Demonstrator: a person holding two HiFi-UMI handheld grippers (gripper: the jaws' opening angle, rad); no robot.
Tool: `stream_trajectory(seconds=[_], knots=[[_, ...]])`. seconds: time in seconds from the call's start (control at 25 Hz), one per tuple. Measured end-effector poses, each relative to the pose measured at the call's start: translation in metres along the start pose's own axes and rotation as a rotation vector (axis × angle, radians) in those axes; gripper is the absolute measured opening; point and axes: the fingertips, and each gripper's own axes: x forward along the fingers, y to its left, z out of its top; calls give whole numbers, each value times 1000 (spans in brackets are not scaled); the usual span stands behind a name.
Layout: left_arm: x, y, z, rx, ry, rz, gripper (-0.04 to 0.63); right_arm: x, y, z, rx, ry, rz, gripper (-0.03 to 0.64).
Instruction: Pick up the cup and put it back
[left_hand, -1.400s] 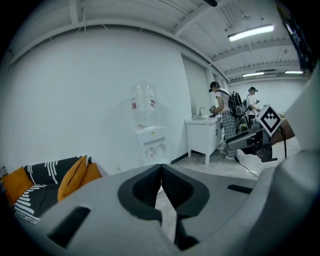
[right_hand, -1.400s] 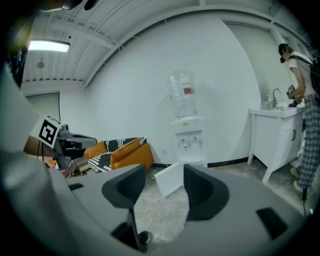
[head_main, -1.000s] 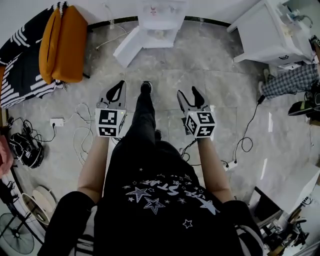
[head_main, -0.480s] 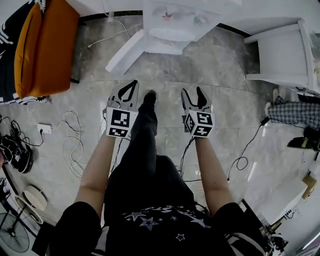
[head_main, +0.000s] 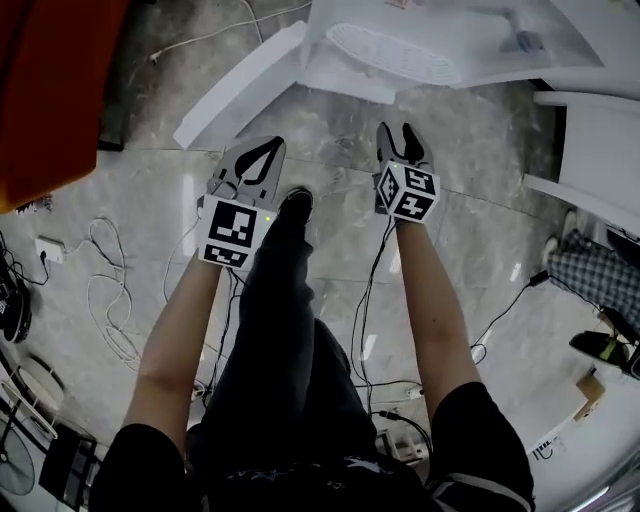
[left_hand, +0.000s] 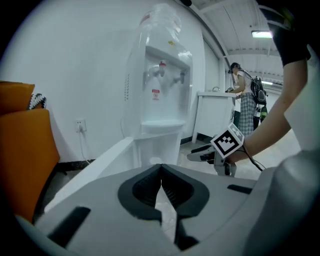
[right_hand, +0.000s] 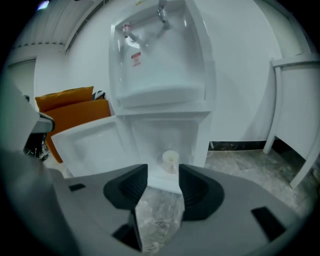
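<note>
Evidently the cup (right_hand: 170, 161), small, pale, likely light and crushable, stands in the far water dispenser's (right_hand: 159, 75) open lower compartment. The right gripper (right_hand: 162, 174), empty and well short, is closing; a gentle mid-wall grip suits. The left gripper (left_hand: 161, 175) is closed, empty.

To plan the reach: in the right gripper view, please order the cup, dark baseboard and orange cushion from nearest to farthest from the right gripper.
1. cup: straight ahead, inside the dispenser, lower compartment.
2. dark baseboard: right, behind the dispenser.
3. orange cushion: far left.
</note>
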Motion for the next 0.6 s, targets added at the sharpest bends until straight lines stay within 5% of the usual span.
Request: stream_trajectory(seconds=[0.2, 0.6], knots=[[52, 12, -33, 41, -44, -15, 9, 89, -25, -33, -98, 17, -7, 190], [126, 16, -94, 26, -91, -35, 9, 197, -38, -52, -96, -17, 5, 181]])
